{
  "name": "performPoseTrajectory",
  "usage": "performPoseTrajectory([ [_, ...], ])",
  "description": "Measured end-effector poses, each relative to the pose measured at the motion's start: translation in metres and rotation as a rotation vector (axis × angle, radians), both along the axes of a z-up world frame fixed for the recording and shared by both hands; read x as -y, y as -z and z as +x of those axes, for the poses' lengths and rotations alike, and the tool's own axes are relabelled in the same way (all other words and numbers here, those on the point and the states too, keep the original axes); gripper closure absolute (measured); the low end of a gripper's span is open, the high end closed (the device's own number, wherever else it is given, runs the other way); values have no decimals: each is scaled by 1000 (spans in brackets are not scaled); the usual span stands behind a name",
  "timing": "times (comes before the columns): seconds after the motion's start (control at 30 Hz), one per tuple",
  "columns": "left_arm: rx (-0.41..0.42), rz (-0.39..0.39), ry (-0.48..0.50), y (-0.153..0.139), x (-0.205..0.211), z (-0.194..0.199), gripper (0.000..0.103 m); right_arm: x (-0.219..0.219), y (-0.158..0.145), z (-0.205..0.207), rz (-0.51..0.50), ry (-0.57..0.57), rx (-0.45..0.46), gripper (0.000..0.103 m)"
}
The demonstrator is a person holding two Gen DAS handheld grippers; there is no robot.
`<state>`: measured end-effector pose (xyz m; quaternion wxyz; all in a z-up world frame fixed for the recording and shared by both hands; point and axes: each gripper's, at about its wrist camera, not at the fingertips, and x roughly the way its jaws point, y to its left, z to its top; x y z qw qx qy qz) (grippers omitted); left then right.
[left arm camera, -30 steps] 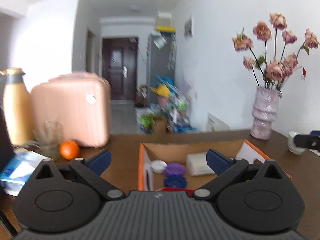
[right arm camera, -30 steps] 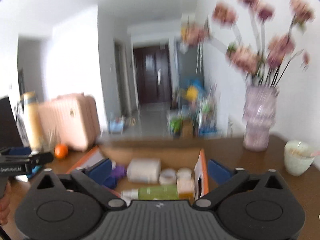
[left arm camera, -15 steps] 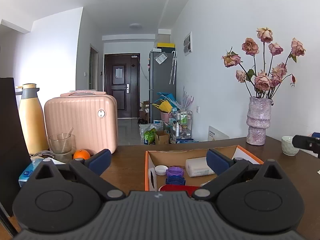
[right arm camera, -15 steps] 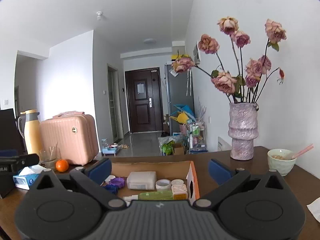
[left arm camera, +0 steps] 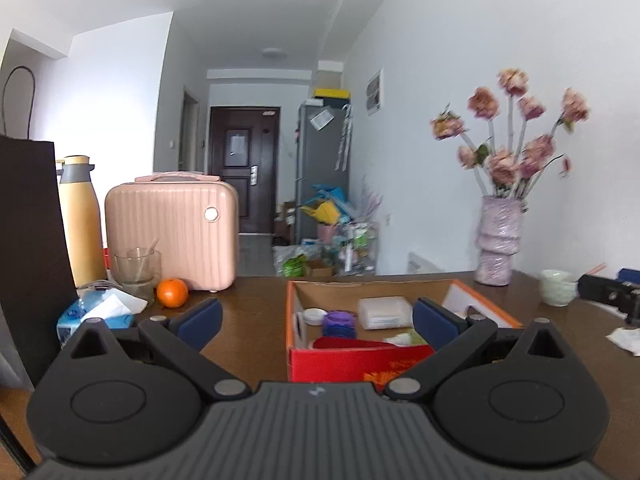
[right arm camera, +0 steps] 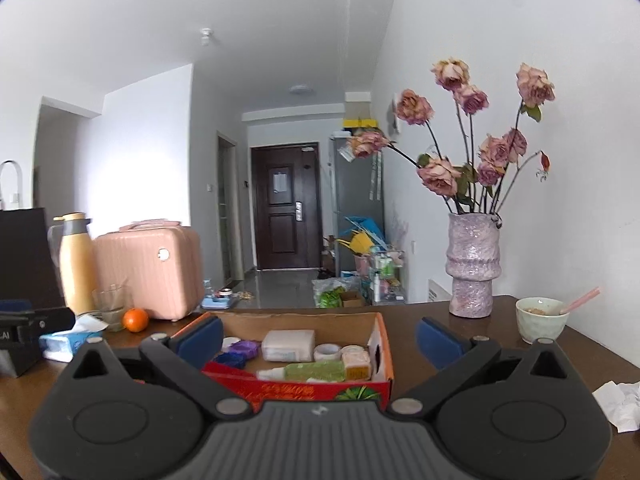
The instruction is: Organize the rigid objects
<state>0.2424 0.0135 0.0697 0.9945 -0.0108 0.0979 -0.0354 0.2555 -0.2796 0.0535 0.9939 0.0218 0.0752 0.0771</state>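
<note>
An open cardboard box with a red front and orange rim sits on the dark wooden table. Inside lie a white rectangular case, purple discs, a white jar lid, a green tube, a tape roll and a small yellow box. My left gripper hovers open before the box's left half, holding nothing. My right gripper is open and empty in front of the box. Each gripper shows at the other view's edge.
A pink case, yellow flask, glass, orange and tissue pack stand left. A black bag is at far left. A vase of dried roses, a cup with a straw and crumpled tissue are right.
Both grippers have drawn back and risen a little, so the box's red front now shows. The jaws stay open and nothing was picked up.
</note>
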Motion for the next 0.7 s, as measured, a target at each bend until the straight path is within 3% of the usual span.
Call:
performPoseTrajectory([
  [0.27,-18,16,-29,13,-4,-69,0,-8,14,-63,21,-8,-20,0],
  [0.57,-35,110,-80,40,-1,-148,0,-20,35,-153,2,-11,-41,0],
  [0.7,-36,64,-131,45,-6,-190,0,-22,46,-195,38,40,-110,0],
])
